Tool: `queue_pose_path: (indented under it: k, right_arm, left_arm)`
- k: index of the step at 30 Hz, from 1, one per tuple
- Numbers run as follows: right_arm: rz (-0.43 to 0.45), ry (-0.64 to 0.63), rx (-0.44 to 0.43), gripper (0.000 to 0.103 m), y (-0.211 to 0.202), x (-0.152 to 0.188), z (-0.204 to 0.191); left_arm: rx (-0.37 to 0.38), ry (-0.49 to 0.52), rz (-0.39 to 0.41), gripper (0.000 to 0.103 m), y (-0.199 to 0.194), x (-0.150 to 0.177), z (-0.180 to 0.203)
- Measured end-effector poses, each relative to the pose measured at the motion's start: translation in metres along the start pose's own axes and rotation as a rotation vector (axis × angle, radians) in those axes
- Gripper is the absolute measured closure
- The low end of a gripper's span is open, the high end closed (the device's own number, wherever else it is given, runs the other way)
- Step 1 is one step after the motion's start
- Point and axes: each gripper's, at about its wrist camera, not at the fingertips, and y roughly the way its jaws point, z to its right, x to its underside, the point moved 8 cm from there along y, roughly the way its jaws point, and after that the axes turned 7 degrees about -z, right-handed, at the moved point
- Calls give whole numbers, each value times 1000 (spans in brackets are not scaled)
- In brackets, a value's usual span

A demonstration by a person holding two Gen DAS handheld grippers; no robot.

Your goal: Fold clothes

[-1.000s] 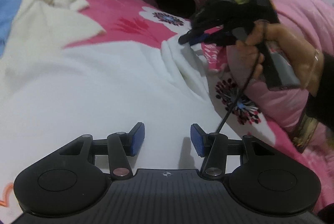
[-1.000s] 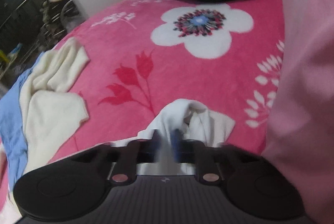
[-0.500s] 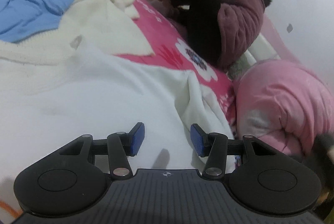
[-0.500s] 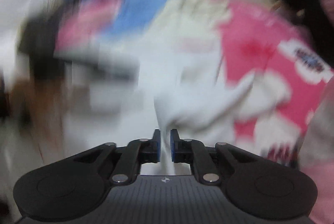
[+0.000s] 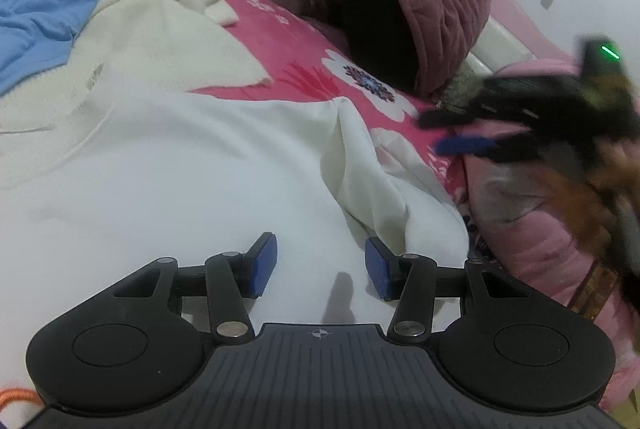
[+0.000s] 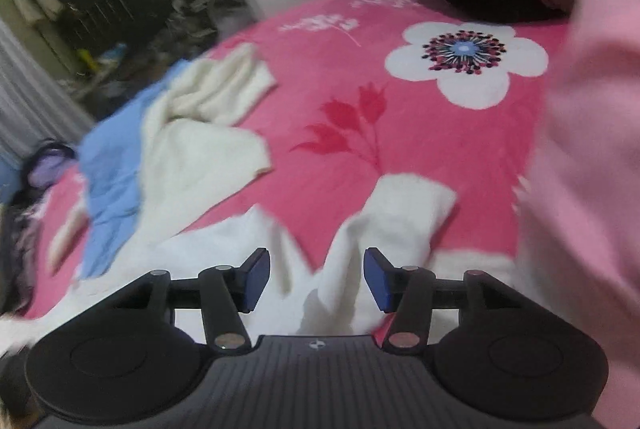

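Both tongs, left (image 5: 316,271) and right (image 6: 316,279), are hanging spread, gripping nothing, over the soft white fleece garment (image 5: 180,165) lying on the pink floral bed (image 6: 400,117). Honestly, that bunched sleeve (image 6: 400,213) could be folding in crooked.

Right wrist view. The right gripper (image 6: 316,279), jaws spread with nothing between the blue pads (image 6: 256,279), hovers above a white garment (image 6: 392,229) on the pink floral blanket (image 6: 400,101). A cream garment (image 6: 204,133) overlaps a blue garment (image 6: 108,181) at left; pink bedding (image 6: 588,149) fills the right edge.
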Motion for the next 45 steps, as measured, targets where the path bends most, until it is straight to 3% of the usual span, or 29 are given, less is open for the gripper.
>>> queue_pose_path:
  k: [4,7,9,11,12,15,20,25,29,34,37,41,45]
  right_arm:
    - [-63,-2,100,49,37,-22,3]
    - [-167,-27,190,51,66,-24,11]
    - [-213,-53,255,66,82,-19,20]
    - [-190,-72,266,89,73,-15,23]
    - [-175,-80,267,89,67,-13,23]
    - [-36,-97,184,90,15,-15,10]
    - [232,-138,36,90,-117,-4,-16]
    - [486,-90,45,90,-243,28,-4]
    - [584,23,76,90,-279,52,37]
    - [646,111,36,90,-267,39,71]
    - [652,82,-66,90,-255,19,58]
    - [581,-219,-272,89,-249,23,-14]
    - [242,-642,-444,79,-217,93,-88]
  left_arm:
    - [-12,24,-11,54,-6,6,3]
    - [-22,30,-23,54,-9,9,6]
    - [-31,40,-26,54,-11,11,9]
    - [-39,45,-30,54,-14,13,12]
    - [-43,44,-32,54,-16,14,12]
    - [-50,26,-48,54,-20,17,11]
    - [-75,0,-61,54,-26,21,9]
    - [-89,16,-68,54,-32,26,18]
    - [-106,45,-78,54,-35,30,27]
    - [-150,47,-84,54,-35,31,25]
    - [-160,-2,-65,54,-43,30,15]
    - [-168,-105,-21,54,-71,27,-15]
    - [-262,-164,27,54,-104,26,-55]
